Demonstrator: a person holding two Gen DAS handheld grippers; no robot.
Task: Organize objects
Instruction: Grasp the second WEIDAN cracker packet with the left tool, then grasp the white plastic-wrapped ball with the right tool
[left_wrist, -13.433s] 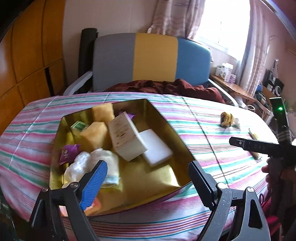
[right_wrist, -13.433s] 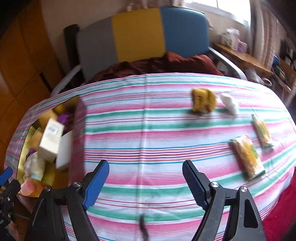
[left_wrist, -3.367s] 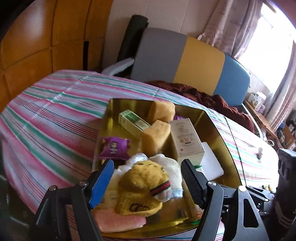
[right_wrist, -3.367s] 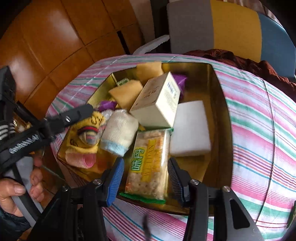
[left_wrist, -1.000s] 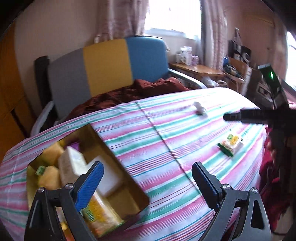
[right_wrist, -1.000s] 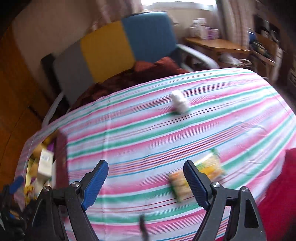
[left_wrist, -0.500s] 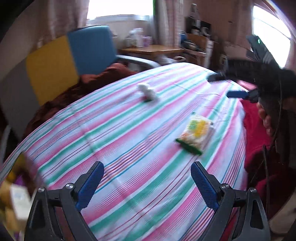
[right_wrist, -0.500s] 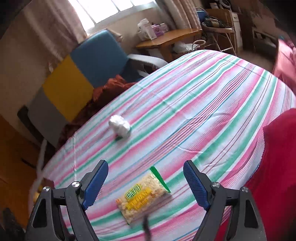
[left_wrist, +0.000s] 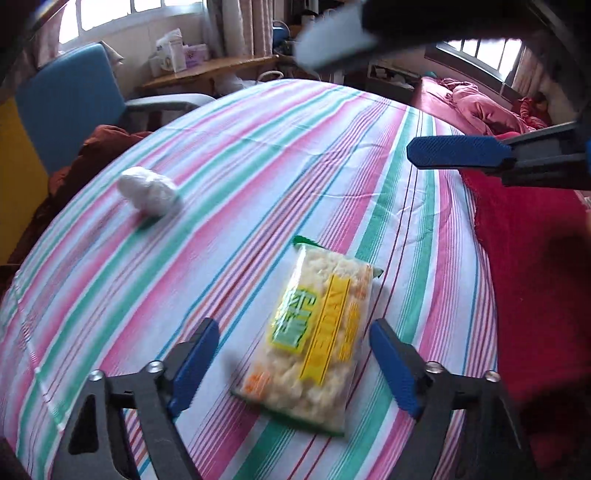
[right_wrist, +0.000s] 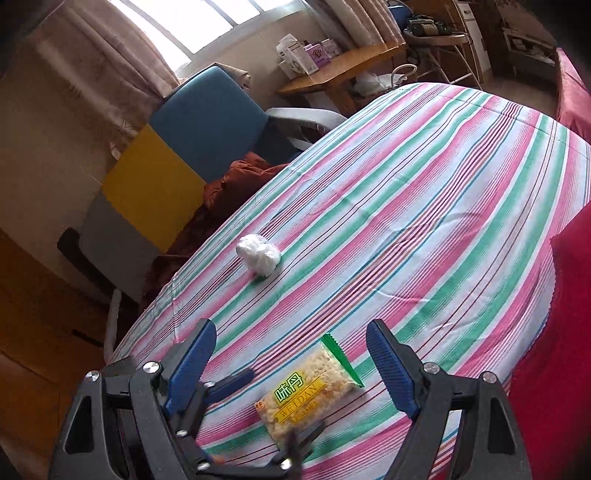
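A clear plastic snack packet with a yellow-green label and green sealed ends (left_wrist: 314, 332) lies flat on the striped cloth; well apart sits a crumpled white plastic-wrapped bundle (left_wrist: 149, 190).

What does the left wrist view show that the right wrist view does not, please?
Only the left wrist view shows the right tool from outside, open above the table's right side, and pink bedding beyond it.

Only the right wrist view shows the left tool from outside, low beside the snack pack, plus the chair's yellow panel and grey panel in full.

Both show the snack pack lying flat on the striped cloth, the white wad farther off, the blue chair back and the shelf.
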